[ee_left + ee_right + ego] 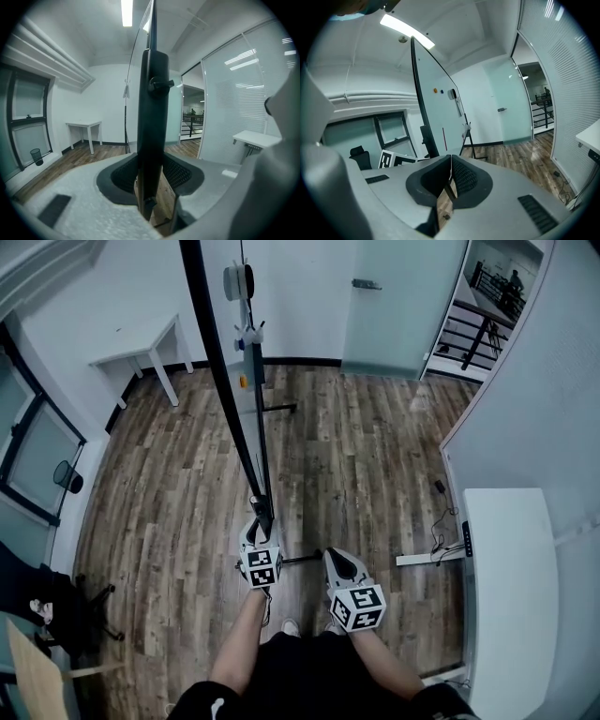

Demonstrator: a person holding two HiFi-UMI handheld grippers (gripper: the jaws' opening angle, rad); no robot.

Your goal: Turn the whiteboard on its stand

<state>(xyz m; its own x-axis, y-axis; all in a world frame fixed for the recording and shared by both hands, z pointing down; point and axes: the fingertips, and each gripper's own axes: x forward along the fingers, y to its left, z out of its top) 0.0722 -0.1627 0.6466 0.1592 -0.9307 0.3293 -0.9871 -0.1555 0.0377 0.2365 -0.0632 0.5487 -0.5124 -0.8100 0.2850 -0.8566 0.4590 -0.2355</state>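
black-edged whiteboard (219,362) stands edge-on to the operator at mid-floor on its stand. the left gripper (262,529) is clamped wide on the dark upright (152,122) at the board's near edge, apparently the frame side below a knob (159,85), though the close view leaves that uncertain. the right gripper (339,563) waits just beside it, jaws closed together on nothing. judged step: grip taken, turn not yet made; next, swing that edge steadily about the pivot.

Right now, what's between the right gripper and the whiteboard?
Bare: the head view shows only wood floor and the stand's foot between right gripper and whiteboard.
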